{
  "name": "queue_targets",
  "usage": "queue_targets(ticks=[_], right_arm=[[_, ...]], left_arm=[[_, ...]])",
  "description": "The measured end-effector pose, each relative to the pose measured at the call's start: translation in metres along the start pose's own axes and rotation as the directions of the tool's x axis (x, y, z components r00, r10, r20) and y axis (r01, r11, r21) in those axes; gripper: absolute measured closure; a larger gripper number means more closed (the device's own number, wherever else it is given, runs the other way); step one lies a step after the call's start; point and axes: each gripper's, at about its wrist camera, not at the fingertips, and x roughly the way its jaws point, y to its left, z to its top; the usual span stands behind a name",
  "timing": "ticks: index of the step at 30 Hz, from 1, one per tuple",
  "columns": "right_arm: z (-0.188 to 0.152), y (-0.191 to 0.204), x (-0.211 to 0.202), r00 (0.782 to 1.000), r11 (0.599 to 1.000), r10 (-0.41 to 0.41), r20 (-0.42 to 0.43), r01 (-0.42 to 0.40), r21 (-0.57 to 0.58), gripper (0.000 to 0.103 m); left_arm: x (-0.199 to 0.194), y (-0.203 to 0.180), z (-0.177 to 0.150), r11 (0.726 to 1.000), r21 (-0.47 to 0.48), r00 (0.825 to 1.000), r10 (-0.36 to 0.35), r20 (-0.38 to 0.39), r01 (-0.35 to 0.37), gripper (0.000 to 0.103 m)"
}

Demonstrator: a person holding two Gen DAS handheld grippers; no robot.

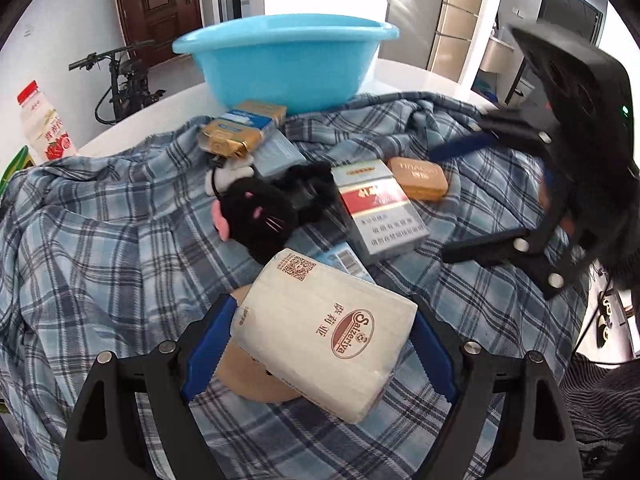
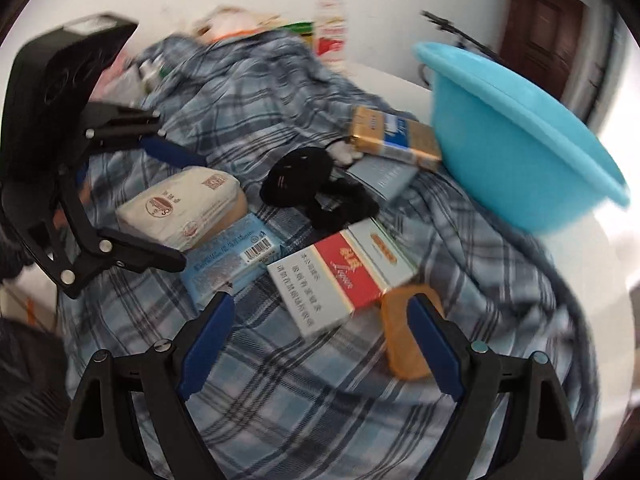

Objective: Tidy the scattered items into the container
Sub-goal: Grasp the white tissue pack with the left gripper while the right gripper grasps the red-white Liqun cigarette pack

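The left gripper [image 1: 320, 344] points steeply down from the lower middle of its own view, its jaws closed on a white tissue pack [image 1: 320, 336] — the blue pads press its two long sides. The pack sits tilted over a tan tape roll [image 1: 248, 384], which shows beneath it. In the right wrist view the same gripper [image 2: 188, 208] comes in from the left edge, with the pack [image 2: 180, 208] between its fingers.

The right gripper [image 2: 320, 344] also slants down, low in its frame, jaws wide with nothing clamped; plaid cloth [image 2: 300, 392] shows between them. Its right pad stands just in front of an orange case [image 2: 400, 344]; whether they touch is unclear. From the left wrist view this gripper [image 1: 456, 200] hangs at the right edge, above the cloth [image 1: 100, 260].

The blue basin [image 1: 288, 64] stands at the upper middle of the left view, on the white bench [image 1: 420, 80] at the far edge of the cloth. Its inside is hidden from both cameras, so its contents cannot be told.

Scattered on the cloth: a gold-and-blue box [image 1: 240, 128] just before the basin, a black plush toy [image 1: 260, 216] at centre, a red-and-grey box [image 1: 380, 212] beside it, and a light blue box [image 2: 232, 264] near the pack. A red-capped bottle [image 1: 44, 128] stands at the left edge.
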Motion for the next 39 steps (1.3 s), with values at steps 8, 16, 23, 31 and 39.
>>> queue_targets(ticks=[8,16,23,31,39], right_arm=[[0.017,-0.028,0.035,0.989,0.989,0.124,-0.081,-0.129,-0.068,0.016],[0.018,-0.025,0.047,0.973,0.973,0.204,-0.105,-0.213,-0.088,0.005],[0.006,0.004,0.035,0.954,0.95,0.254,-0.16,-0.277,-0.145,0.002],[-0.001,0.026,0.045,0.968,0.941,0.179,-0.175,-0.22,-0.256,0.003],[0.0,0.013,0.047,0.964,0.962,0.223,-0.145,-0.241,-0.125,0.01]], left_arm=[[0.014,-0.001,0.009,0.999,-0.024,1.0,-0.024,-0.014,0.024,0.017],[0.019,0.0,0.02,0.999,-0.019,0.999,-0.039,-0.018,0.038,0.017],[0.017,0.002,0.017,0.999,-0.026,0.999,-0.045,-0.018,0.044,0.017],[0.014,0.0,0.015,0.999,-0.022,0.999,-0.036,-0.02,0.036,0.017],[0.011,-0.001,0.011,0.999,-0.025,0.999,-0.028,-0.019,0.028,0.016]])
